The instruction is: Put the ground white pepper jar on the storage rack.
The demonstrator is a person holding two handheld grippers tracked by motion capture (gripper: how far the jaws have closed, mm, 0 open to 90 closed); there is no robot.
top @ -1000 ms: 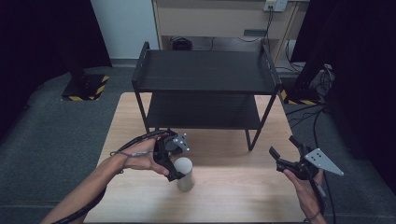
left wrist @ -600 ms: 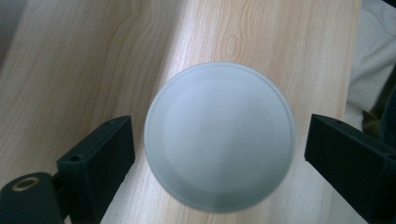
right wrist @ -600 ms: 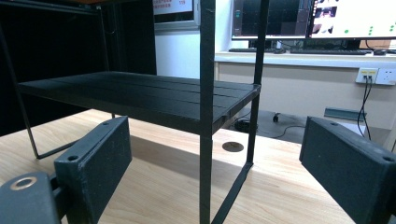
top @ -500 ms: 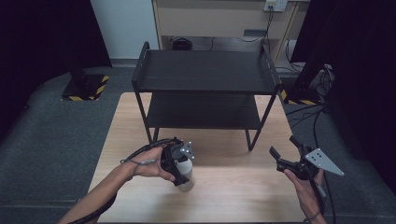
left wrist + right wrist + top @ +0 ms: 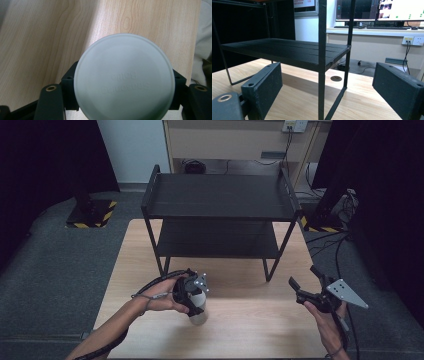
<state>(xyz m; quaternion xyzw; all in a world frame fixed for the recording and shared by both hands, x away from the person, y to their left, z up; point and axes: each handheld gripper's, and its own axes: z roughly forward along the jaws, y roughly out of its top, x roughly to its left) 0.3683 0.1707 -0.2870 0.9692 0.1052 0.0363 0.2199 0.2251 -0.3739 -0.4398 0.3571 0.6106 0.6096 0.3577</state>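
A white round-lidded container (image 5: 199, 314) stands on the wooden table (image 5: 240, 330), near its front left. My left gripper (image 5: 192, 296) comes down on it from above and is shut on it. In the left gripper view the white lid (image 5: 123, 75), with faint raised lettering, sits between the two black jaws, which press its sides. My right gripper (image 5: 304, 277) hovers over the table's front right, open, with nothing between its fingers. Seen through the right gripper (image 5: 329, 87), the wide-apart jaws frame a leg of the black rack (image 5: 287, 50).
A black two-tier metal rack (image 5: 220, 195) stands across the back half of the table, its front legs about mid-table. Cables trail from both grippers. Beyond the table are a cabinet, wall sockets and monitors (image 5: 397, 10).
My left hand has shifted slightly toward the near edge and turned a little, with the white container still in its grip. The right gripper has stayed put.
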